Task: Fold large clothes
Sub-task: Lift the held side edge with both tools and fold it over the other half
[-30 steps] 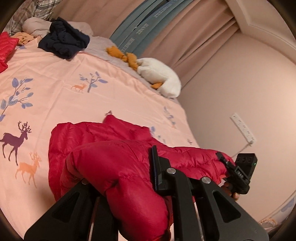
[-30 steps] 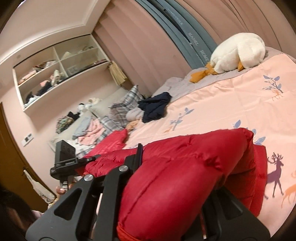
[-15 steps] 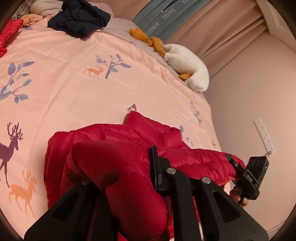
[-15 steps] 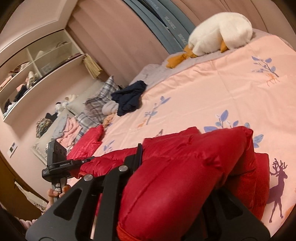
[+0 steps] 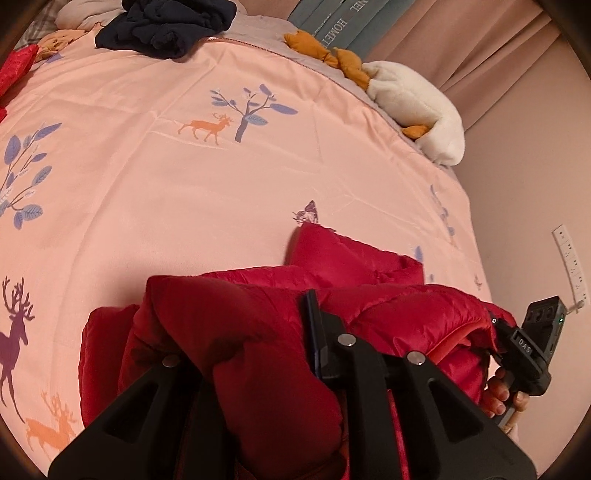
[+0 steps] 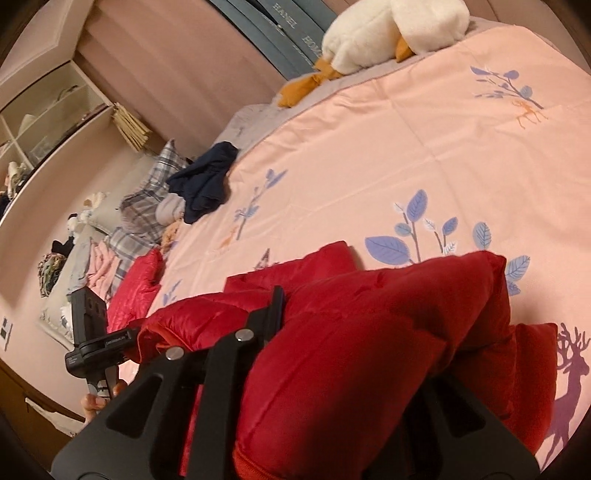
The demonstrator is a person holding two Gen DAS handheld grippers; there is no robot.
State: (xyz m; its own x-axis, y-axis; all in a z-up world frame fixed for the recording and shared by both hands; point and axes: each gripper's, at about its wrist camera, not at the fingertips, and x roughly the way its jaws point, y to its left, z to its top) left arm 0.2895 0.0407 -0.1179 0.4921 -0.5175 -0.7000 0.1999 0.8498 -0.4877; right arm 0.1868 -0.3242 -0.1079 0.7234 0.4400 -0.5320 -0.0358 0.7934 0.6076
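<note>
Red puffer jacket (image 5: 258,350), bunched at lower centre on the pink deer-print bedspread (image 5: 184,177), is clamped by both the left gripper (image 5: 251,347) and right gripper (image 6: 354,343), its bulk hiding their fingertips, with navy clothes (image 5: 166,22) upper left and a white plush goose (image 5: 417,107) upper right.

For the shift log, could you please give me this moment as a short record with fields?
surface: bed with pink deer-print cover
garment: red puffer jacket, bunched at the near edge of the bed
left gripper: shut on the jacket
right gripper: shut on the jacket
grip layout: each gripper clamps a thick roll of the same jacket
fold state: partly folded, layers stacked, not flat
other items: dark navy garment and white plush toy at the far side
second red garment: lying apart, beside the plaid bedding
</note>
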